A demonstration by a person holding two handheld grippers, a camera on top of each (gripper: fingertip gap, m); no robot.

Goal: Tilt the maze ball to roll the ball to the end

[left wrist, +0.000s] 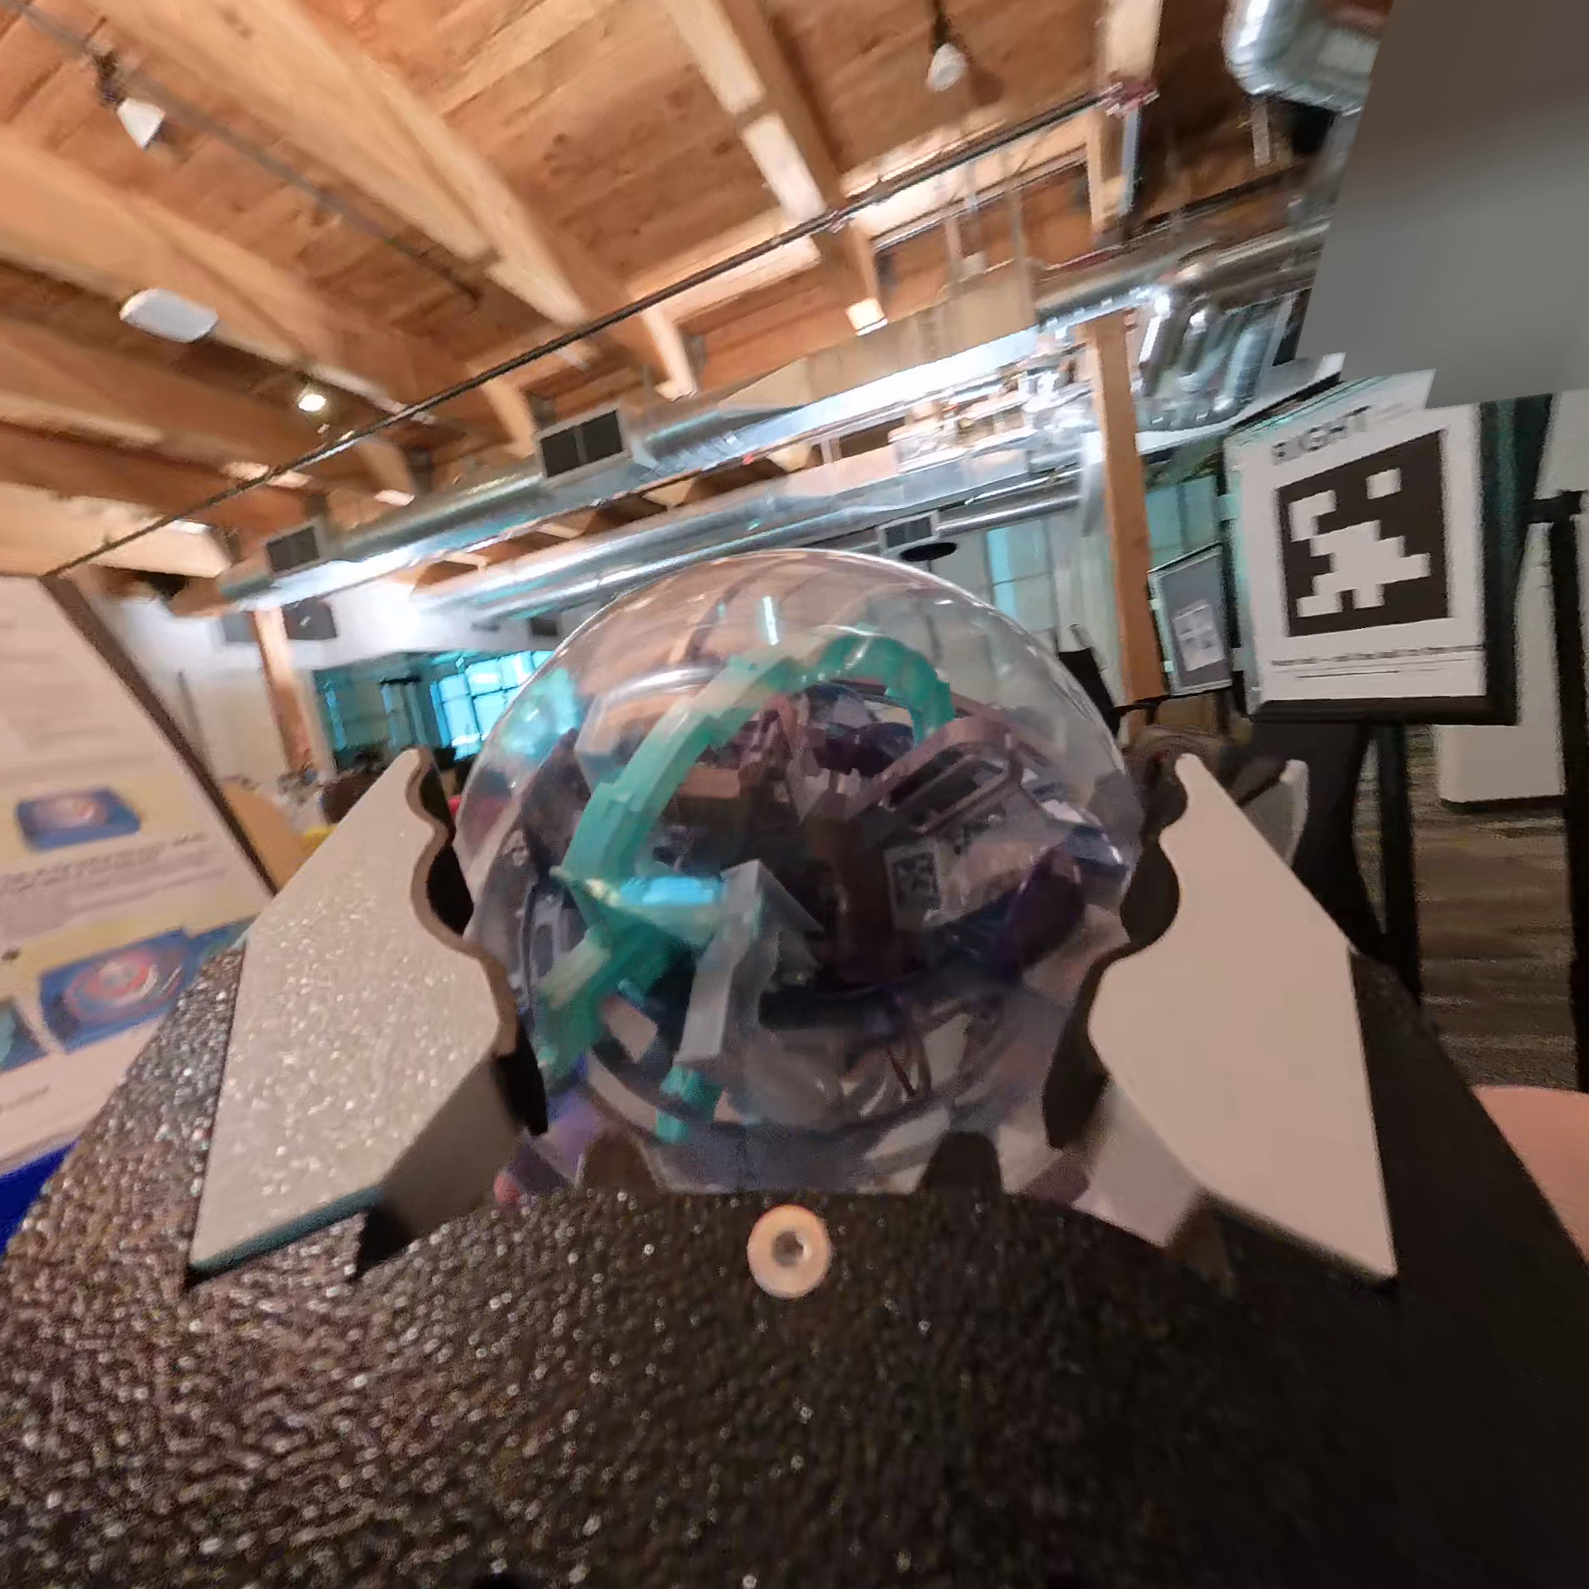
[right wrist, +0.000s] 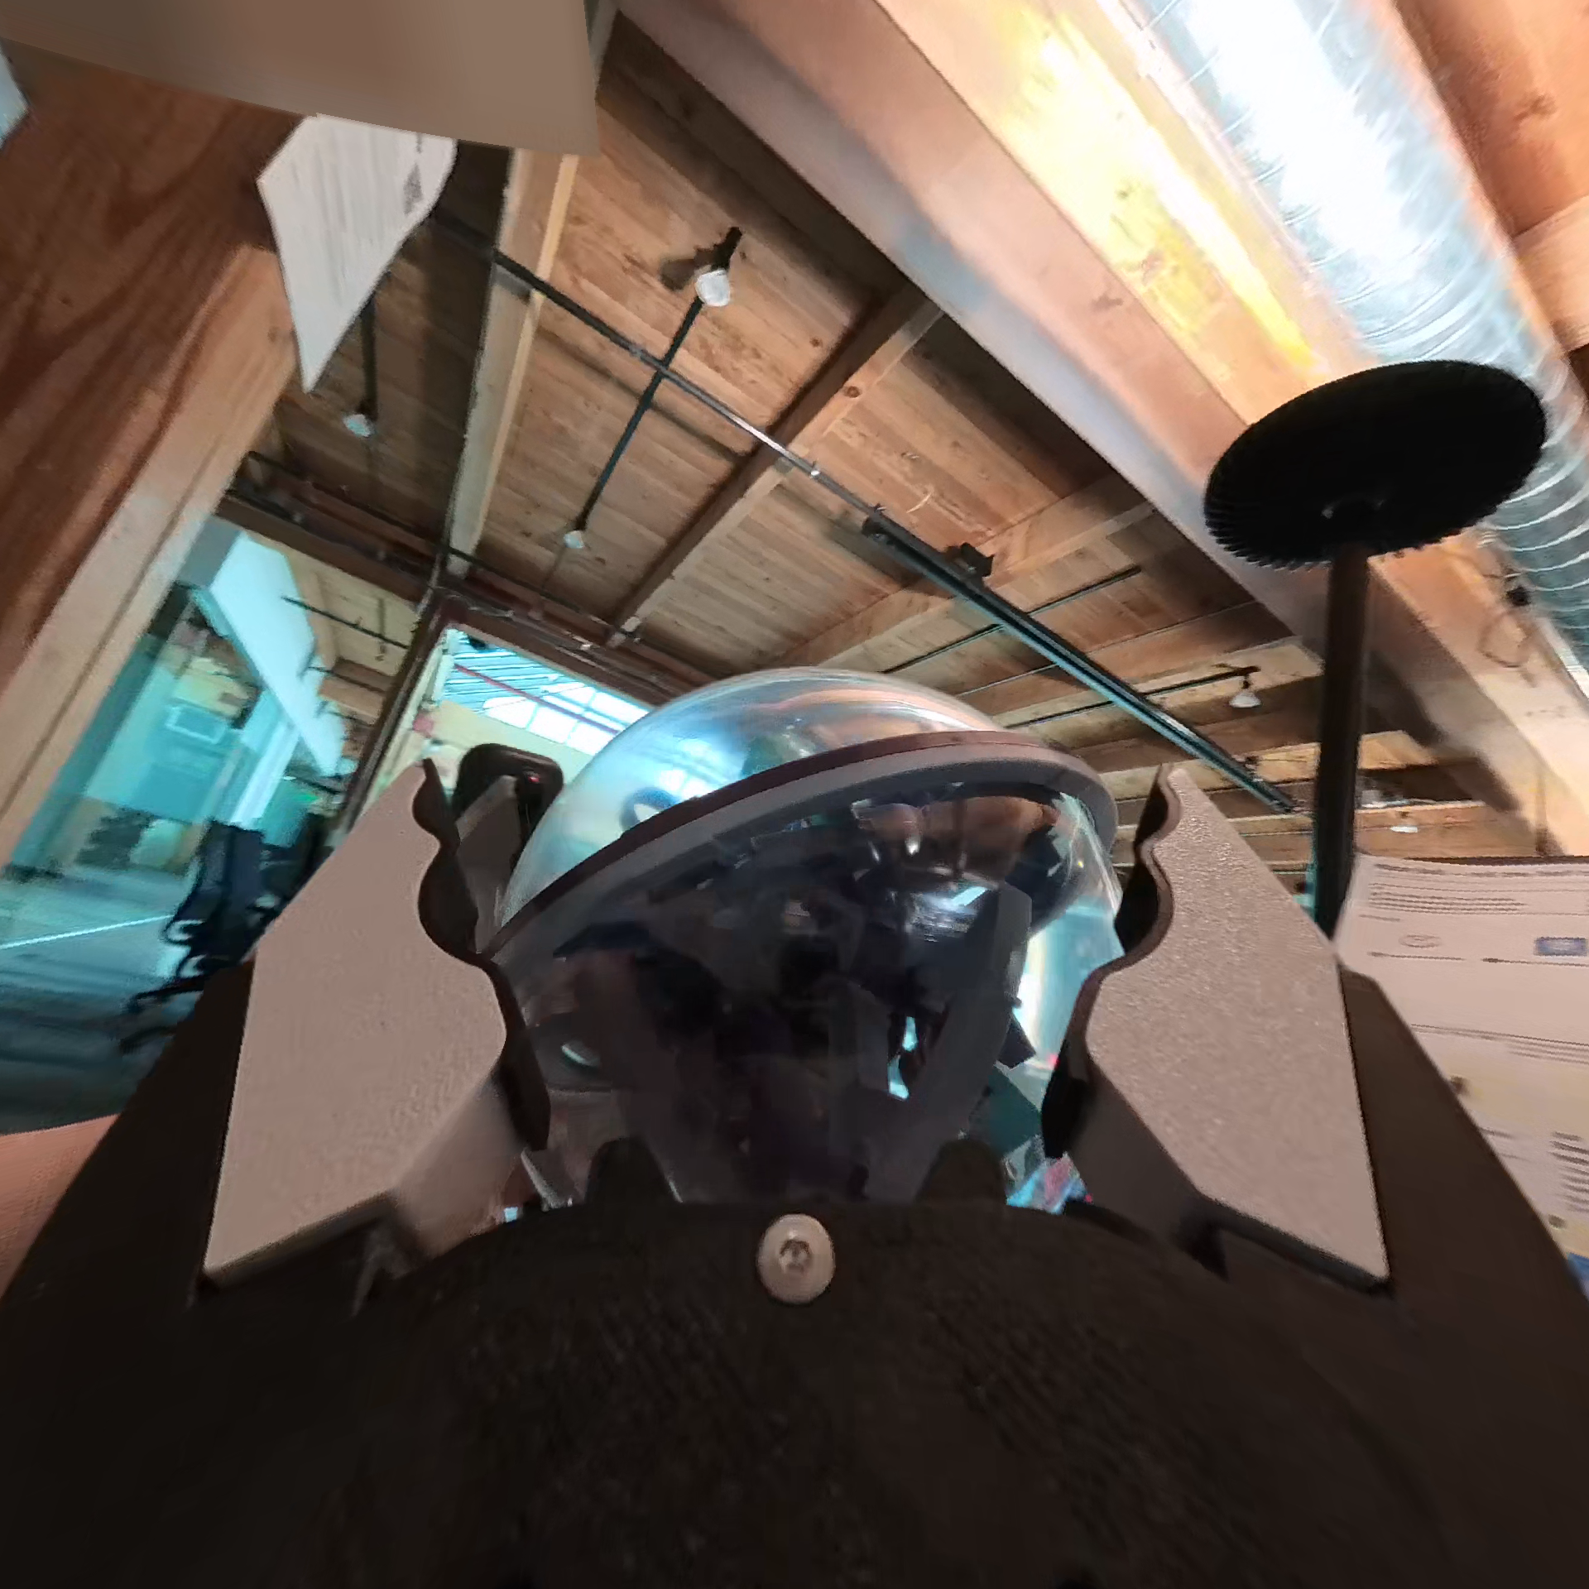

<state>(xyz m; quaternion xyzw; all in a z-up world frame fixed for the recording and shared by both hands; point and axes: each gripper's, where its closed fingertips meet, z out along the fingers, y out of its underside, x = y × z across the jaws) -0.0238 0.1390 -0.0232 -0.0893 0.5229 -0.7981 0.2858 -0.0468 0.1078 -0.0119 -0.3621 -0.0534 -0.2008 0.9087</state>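
Observation:
The maze ball is a clear plastic sphere with teal, purple and grey tracks inside. It is held up in the air, with the ceiling behind it. My left gripper is shut on it, its grey fingers pressing both sides. In the right wrist view the same sphere shows a dark seam ring, and my right gripper is shut on it too. A black part of the other gripper shows behind the sphere at left. I cannot make out the small ball inside.
A card with a black-and-white square marker stands on a black stand at right. A poster board leans at left. A hand shows at the right edge. A black pole with a round disc rises beside another poster.

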